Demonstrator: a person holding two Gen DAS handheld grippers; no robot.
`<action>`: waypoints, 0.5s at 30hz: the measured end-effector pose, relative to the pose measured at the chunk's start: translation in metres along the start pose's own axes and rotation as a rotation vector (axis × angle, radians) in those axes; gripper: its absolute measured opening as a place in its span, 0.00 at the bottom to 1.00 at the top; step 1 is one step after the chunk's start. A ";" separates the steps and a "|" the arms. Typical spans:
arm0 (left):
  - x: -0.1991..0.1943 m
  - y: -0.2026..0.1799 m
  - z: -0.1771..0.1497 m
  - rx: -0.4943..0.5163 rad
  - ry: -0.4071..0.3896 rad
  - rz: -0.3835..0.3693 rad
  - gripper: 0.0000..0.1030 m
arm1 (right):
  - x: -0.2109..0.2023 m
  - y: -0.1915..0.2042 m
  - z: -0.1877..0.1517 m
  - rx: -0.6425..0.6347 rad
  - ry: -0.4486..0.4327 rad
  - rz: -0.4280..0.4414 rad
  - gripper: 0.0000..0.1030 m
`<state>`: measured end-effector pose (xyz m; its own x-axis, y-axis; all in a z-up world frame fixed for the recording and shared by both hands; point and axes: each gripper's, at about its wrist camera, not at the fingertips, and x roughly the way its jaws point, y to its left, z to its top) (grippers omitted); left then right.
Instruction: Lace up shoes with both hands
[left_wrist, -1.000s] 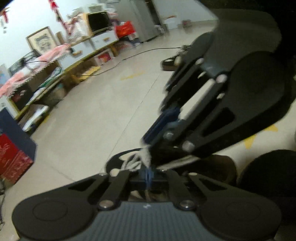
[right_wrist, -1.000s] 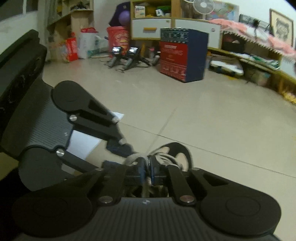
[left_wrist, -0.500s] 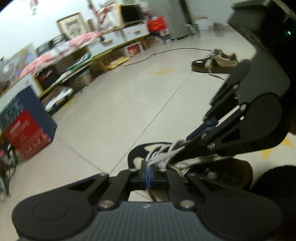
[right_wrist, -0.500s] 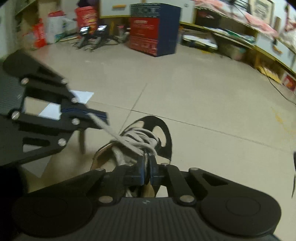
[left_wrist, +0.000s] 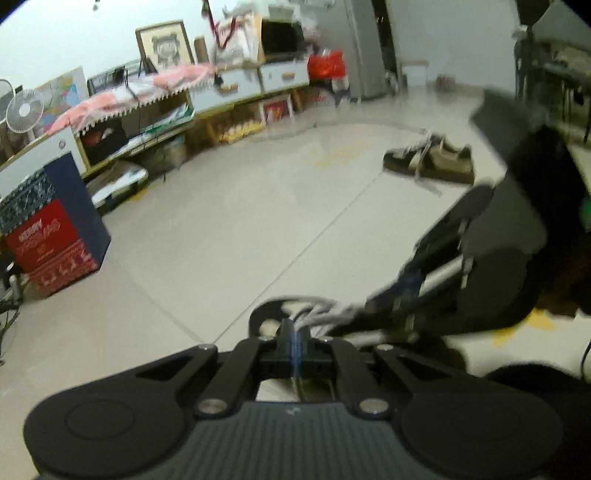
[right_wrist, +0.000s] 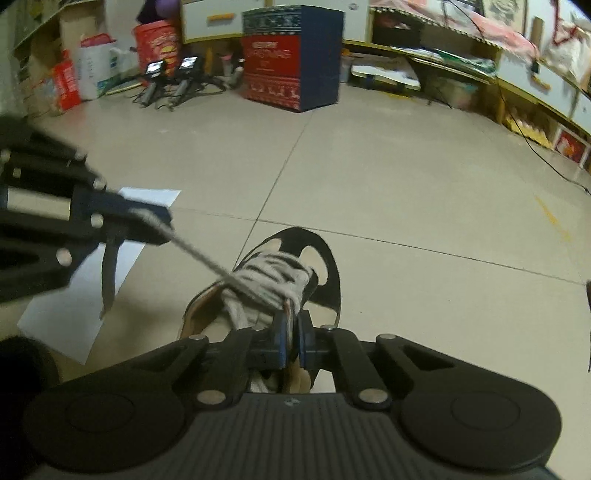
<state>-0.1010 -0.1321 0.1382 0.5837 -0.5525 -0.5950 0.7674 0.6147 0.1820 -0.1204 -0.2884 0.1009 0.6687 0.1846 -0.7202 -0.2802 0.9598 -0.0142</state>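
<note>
Both grippers' fingers hide the shoe (right_wrist: 325, 266) heel; left view blurred.

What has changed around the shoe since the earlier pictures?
The left gripper, shut on the lace, has drawn away from the shoe, pulling it taut. The right gripper, earlier shut, is opening at the shoe's tongue. The shoe stayed put on the floor.

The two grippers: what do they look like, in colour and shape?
Both look alike. The left gripper and right gripper are matt black, with a ribbed grey body, two round black discs at the sides, slanted link bars with silver rivets, and blue pads on the jaws. No cables or sleeves show.
</note>
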 end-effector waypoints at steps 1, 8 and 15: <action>-0.002 -0.002 0.002 -0.001 -0.012 -0.020 0.02 | -0.002 0.003 -0.001 -0.026 -0.009 0.003 0.13; -0.003 -0.014 0.011 0.022 -0.016 -0.083 0.02 | -0.009 0.029 0.002 -0.270 -0.129 -0.016 0.30; -0.015 -0.010 0.010 0.056 -0.053 -0.043 0.04 | -0.019 0.010 0.022 -0.211 -0.231 0.017 0.01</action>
<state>-0.1145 -0.1354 0.1529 0.5617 -0.6079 -0.5612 0.8050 0.5582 0.2010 -0.1207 -0.2775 0.1293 0.7946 0.2662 -0.5456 -0.4134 0.8955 -0.1650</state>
